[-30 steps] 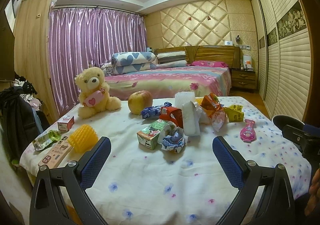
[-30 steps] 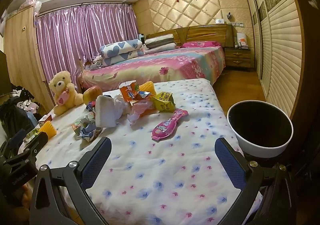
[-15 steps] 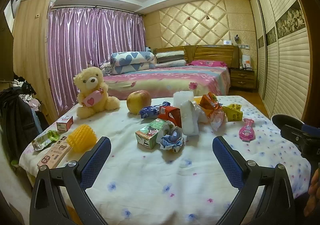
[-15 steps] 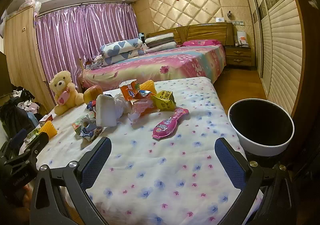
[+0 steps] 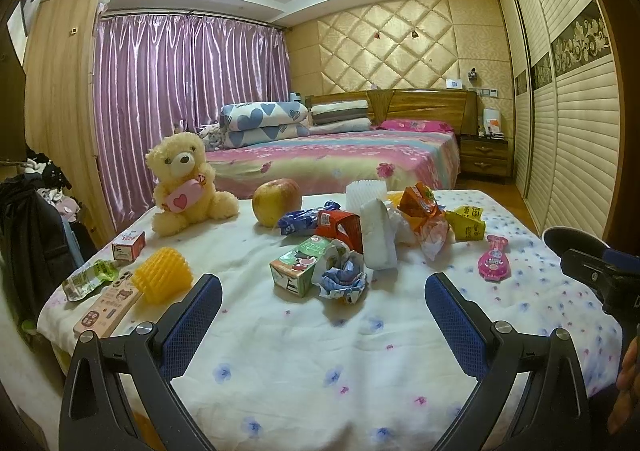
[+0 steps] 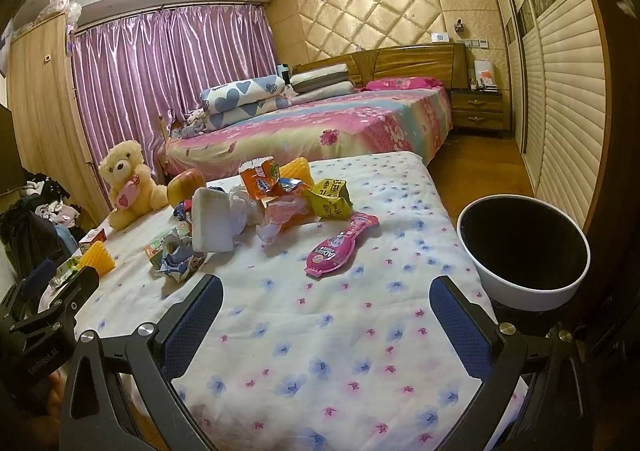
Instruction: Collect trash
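Observation:
A heap of trash lies mid-table: a crumpled paper wad (image 5: 340,277) beside a green drink carton (image 5: 298,265), white foam (image 5: 376,231), a red carton (image 5: 338,225), orange wrappers (image 5: 420,203), a yellow packet (image 5: 466,223) and a pink blister pack (image 5: 494,263). The heap also shows in the right wrist view, with the pink pack (image 6: 340,247) nearest. A white bin with black inside (image 6: 524,247) stands off the table's right edge. My left gripper (image 5: 322,315) is open and empty, short of the paper wad. My right gripper (image 6: 326,315) is open and empty over bare cloth.
A teddy bear (image 5: 186,183), an apple (image 5: 276,201), a yellow spiky roll (image 5: 162,281), a small box (image 5: 128,245) and flat packets (image 5: 108,305) sit on the flowered tablecloth (image 5: 320,351). A bed (image 5: 340,159) lies behind. Wardrobe doors (image 5: 580,111) run along the right.
Both views have shifted only slightly; the grippers drifted a little and stay open. Nothing on the table moved.

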Demonstrator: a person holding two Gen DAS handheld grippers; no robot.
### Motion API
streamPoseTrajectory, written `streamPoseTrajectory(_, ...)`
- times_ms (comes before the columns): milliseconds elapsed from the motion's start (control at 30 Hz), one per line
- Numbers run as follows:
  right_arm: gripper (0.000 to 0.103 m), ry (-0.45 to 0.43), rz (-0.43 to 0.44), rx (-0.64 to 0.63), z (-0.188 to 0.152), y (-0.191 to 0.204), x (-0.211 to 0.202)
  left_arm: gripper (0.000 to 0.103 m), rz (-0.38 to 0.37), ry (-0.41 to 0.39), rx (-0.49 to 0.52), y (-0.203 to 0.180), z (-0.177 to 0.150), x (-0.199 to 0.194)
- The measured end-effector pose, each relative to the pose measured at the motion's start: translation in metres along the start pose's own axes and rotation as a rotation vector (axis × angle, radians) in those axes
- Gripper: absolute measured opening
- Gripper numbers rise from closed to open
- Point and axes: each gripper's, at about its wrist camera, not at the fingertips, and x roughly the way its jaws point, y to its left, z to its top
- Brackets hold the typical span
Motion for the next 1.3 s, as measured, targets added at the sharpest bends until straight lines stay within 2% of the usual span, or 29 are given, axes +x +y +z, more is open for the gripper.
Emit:
streamPoseTrajectory(567,0.103,0.013,0.002,0.003,-0.005,0.000,0.002,0.102,-0.006,0.013,-0.001,0.003,-0.004,0.006)
streamPoseTrajectory(700,0.103,0.034,0.009,0.009,-0.005,0.000,0.008,0.103,0.016,0.003,0.012,0.004,-0.005,0.007)
streamPoseTrajectory(800,0.103,0.056,0.011,0.014,0.000,-0.002,0.014,0.103,0.029,0.035,0.021,0.004,-0.005,0.017)
streamPoseTrajectory(1067,0.102,0.130,0.020,0.020,0.008,-0.002,0.040,0.102,-0.023,0.183,0.000,0.011,0.003,0.066)
streamPoseTrajectory(1300,0.090,0.231,-0.002,0.040,0.011,-0.009,0.078,0.102,-0.059,0.264,-0.023,0.018,0.016,0.112)
